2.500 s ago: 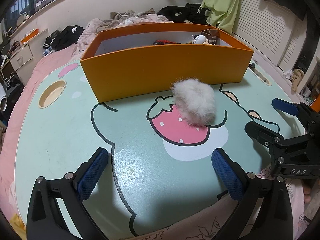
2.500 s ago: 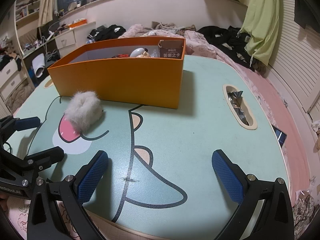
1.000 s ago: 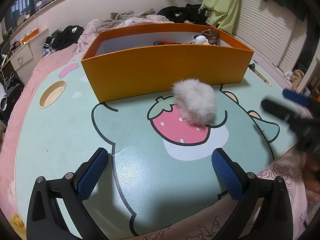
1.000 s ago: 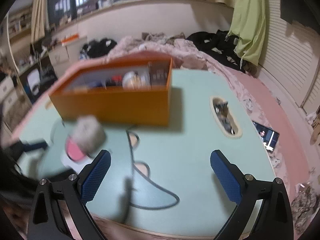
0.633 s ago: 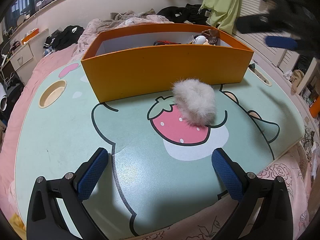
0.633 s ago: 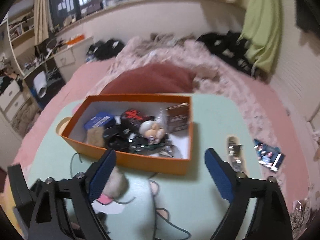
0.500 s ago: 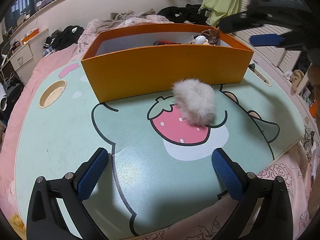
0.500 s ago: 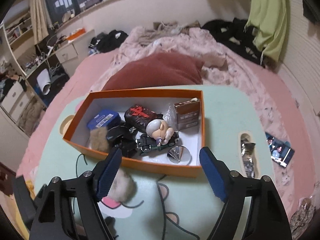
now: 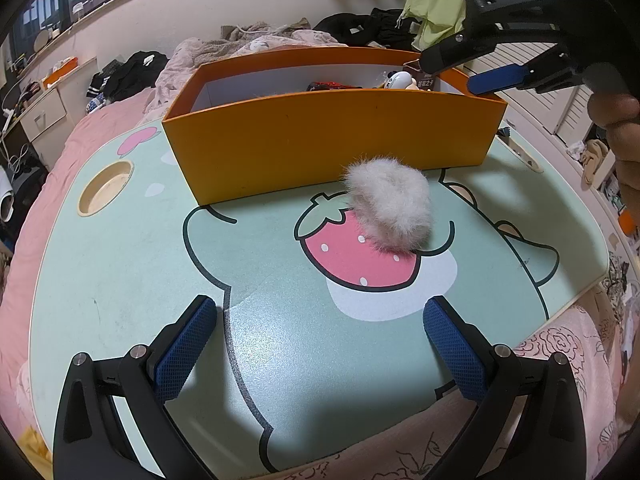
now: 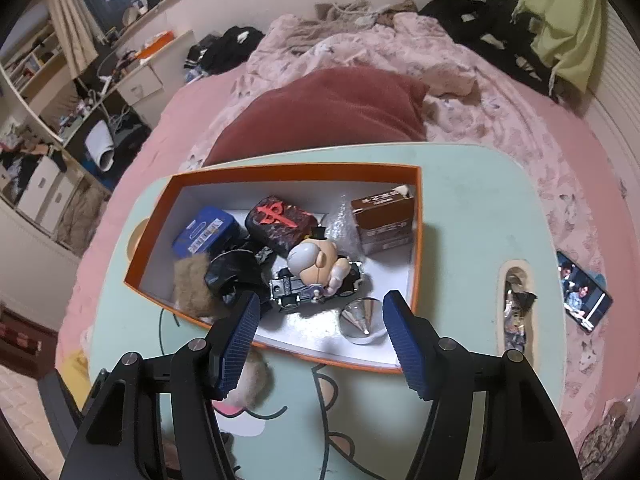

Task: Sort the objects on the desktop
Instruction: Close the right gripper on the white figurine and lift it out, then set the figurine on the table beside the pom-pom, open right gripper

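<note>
Pompom [image 9: 390,202]: on table [image 9: 120,264], against box [image 9: 328,136] front wall. Left gripper [image 9: 316,354]: spread, empty. Right gripper [image 10: 320,338]: above box, narrowing, empty.

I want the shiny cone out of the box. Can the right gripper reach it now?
Probably yes. The right gripper hangs open above the orange box, and the silver cone lies uncovered near the front wall, just below its jaws. Nothing sits on top of it.

Fluffy grey-white pompom [image 9: 390,202] sits on the table, just in front of the orange box [image 9: 332,136] already full of odds and ends.
</note>
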